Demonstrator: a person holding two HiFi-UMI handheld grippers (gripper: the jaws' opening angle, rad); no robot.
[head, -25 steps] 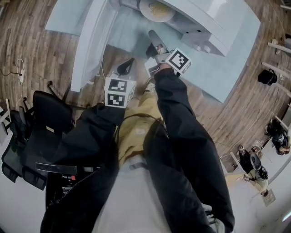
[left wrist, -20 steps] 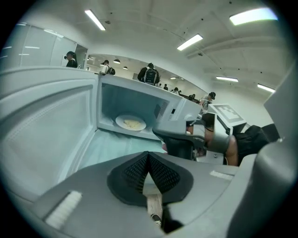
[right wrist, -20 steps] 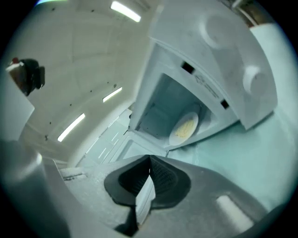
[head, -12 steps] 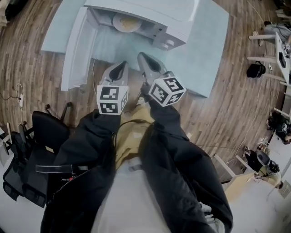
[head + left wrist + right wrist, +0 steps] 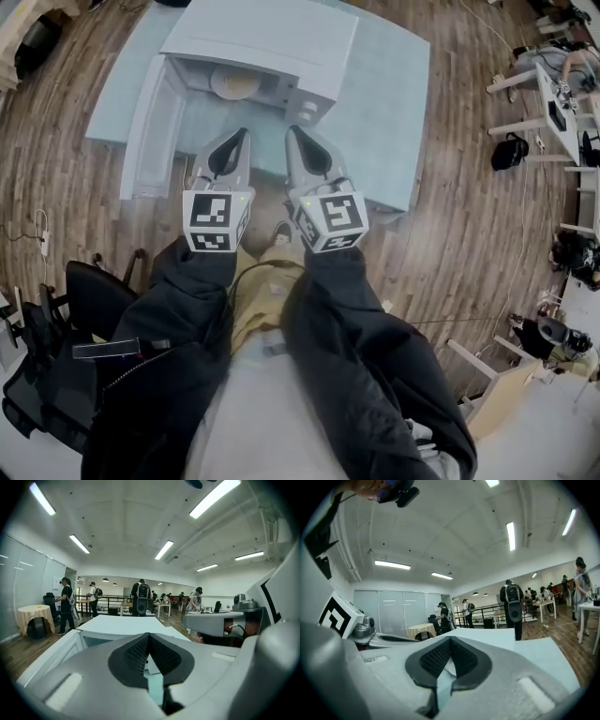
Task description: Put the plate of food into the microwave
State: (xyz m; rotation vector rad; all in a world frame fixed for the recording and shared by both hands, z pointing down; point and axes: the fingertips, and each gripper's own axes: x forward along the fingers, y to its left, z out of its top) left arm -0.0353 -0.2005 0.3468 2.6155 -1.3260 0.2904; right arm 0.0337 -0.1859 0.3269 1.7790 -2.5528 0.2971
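The white microwave (image 5: 267,42) stands on a light blue table (image 5: 384,112), its door (image 5: 145,127) swung open to the left. Inside it rests the plate of food (image 5: 232,82), pale with a yellowish heap. My left gripper (image 5: 239,136) and right gripper (image 5: 292,133) are held side by side just in front of the opening, apart from the plate. Both are shut on nothing. In the left gripper view the dark pads of my left gripper (image 5: 149,635) meet over the microwave's top (image 5: 117,625). In the right gripper view my right gripper (image 5: 450,639) shows its pads together too.
A black office chair (image 5: 56,347) stands at the lower left on the wooden floor. Desks and a bag (image 5: 511,150) are at the right. Several people (image 5: 140,597) stand in the background of the room.
Both grippers have drawn back from the microwave opening and risen side by side. The right gripper's jaws have gone from open to shut. The plate stays inside.
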